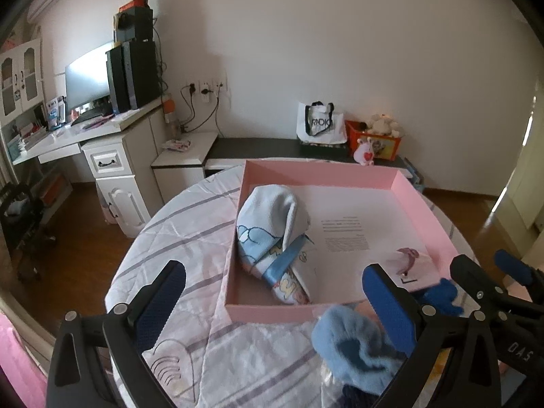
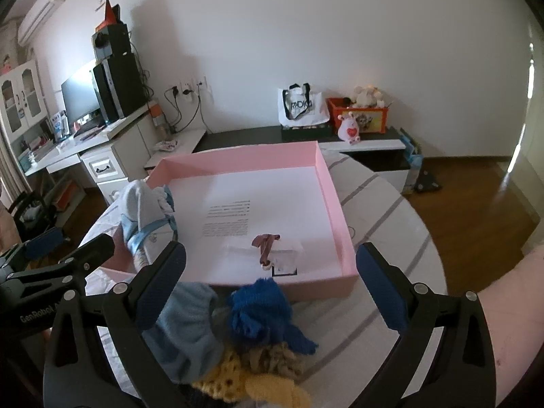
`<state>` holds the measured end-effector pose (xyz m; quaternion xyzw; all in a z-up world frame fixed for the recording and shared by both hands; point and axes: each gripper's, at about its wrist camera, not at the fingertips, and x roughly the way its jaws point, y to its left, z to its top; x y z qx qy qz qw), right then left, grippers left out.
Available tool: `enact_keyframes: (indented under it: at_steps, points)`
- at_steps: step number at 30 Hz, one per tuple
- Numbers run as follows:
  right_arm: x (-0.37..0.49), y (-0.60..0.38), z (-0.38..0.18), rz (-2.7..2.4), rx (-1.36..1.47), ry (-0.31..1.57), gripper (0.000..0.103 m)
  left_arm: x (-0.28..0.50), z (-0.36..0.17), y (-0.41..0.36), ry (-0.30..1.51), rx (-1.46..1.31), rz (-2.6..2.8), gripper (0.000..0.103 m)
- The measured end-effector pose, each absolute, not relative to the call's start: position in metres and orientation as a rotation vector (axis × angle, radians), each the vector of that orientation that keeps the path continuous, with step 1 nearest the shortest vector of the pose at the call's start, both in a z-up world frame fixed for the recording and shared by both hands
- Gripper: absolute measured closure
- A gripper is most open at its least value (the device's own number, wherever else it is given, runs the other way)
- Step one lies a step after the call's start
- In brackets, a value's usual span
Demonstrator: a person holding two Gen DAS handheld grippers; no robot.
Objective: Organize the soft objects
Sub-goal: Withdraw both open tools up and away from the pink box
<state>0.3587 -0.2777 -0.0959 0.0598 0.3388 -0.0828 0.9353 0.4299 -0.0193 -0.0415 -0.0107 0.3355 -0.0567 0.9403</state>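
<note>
Pink box on a striped cloth, bundle at its 9 o'clock side, ribbon packet near its 6 o'clock wall, soft pile just outside at 6 o'clock, left gripper and right gripper both spread apart, holding nothing.

box: pink walls, white floor with black print | cloth: pale blue and white, cartoon print, blue ribbon | tablecloth: white, grey-lilac stripes | socks: light blue, royal blue, mustard yellow | fingers: black, blue pads
</note>
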Motion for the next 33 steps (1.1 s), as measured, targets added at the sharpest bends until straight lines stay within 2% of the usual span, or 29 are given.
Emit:
enact_keyframes:
  at_steps: [33]
  points:
    - [0.186, -0.224, -0.002, -0.189, 0.011, 0.458, 0.0, 0.188, 0.036, -0.002, 0.442, 0.001, -0.122, 0.0]
